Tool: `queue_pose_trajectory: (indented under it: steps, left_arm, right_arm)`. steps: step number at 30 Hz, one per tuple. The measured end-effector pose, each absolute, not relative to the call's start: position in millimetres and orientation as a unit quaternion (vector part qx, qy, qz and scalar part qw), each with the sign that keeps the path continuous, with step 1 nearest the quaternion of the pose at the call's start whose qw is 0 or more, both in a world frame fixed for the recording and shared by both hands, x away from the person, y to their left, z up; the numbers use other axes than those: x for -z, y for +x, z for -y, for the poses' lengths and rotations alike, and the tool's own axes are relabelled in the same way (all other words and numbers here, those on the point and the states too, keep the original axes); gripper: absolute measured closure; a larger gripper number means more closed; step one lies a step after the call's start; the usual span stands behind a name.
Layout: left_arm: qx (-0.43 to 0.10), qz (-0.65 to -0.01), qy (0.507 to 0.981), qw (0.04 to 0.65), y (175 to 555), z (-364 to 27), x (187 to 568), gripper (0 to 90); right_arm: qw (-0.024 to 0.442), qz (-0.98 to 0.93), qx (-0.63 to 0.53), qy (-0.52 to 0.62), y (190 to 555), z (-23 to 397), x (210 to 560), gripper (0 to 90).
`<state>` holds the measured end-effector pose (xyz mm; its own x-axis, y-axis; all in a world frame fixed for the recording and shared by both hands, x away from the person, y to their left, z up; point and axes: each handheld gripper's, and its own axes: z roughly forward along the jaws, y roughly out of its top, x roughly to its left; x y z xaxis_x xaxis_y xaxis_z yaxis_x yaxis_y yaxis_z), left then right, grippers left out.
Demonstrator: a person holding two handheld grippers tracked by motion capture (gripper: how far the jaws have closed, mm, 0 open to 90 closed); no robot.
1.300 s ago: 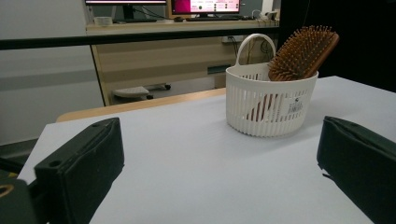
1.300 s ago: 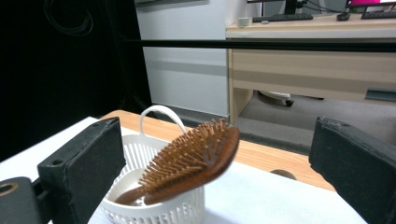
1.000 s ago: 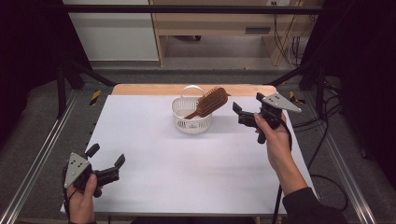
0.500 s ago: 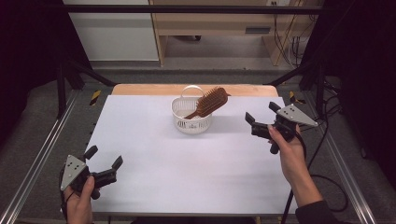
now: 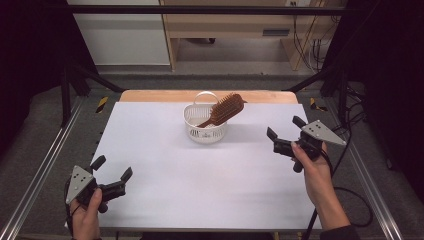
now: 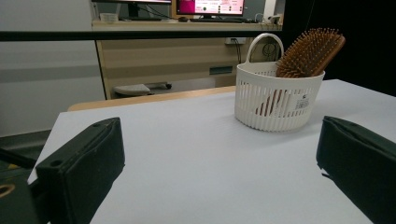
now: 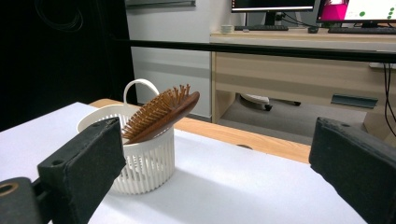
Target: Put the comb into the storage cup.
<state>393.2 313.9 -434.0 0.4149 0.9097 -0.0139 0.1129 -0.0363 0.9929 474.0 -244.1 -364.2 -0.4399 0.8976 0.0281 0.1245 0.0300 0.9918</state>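
A small white slotted basket (image 5: pixel 196 118) (image 6: pixel 261 100) (image 7: pixel 154 163) with a loop handle stands at the far middle of the white table. A brown wooden hairbrush (image 5: pixel 226 108) (image 6: pixel 309 52) (image 7: pixel 161 114) leans in it, handle down, its bristled head sticking out over the right rim. My left gripper (image 5: pixel 112 170) (image 6: pixel 219 168) rests open at the near left corner, empty. Right of the basket, my right gripper (image 5: pixel 285 128) (image 7: pixel 219 172) hovers open and empty near the table's right edge.
The white table top (image 5: pixel 200 170) has a wooden strip (image 5: pixel 150 95) along its far edge. Metal frame rails (image 5: pixel 45 165) run down both sides. Beyond the table stand a wooden desk (image 7: pixel 299 70) with monitors and loose cables (image 5: pixel 305 45).
My right gripper has drawn back from beside the basket toward the near right. The left gripper has shifted slightly nearer. The hairbrush and basket have not moved.
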Motion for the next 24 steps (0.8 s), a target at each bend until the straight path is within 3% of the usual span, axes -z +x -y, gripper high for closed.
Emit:
queue_pose_trajectory:
  steps: [24]
  left_arm:
    - [-0.353,-0.399,0.626,0.569,392,-313,433,0.9]
  right_arm:
    - [0.350,-0.631,-0.560,0.408,453,266,375,3.4]
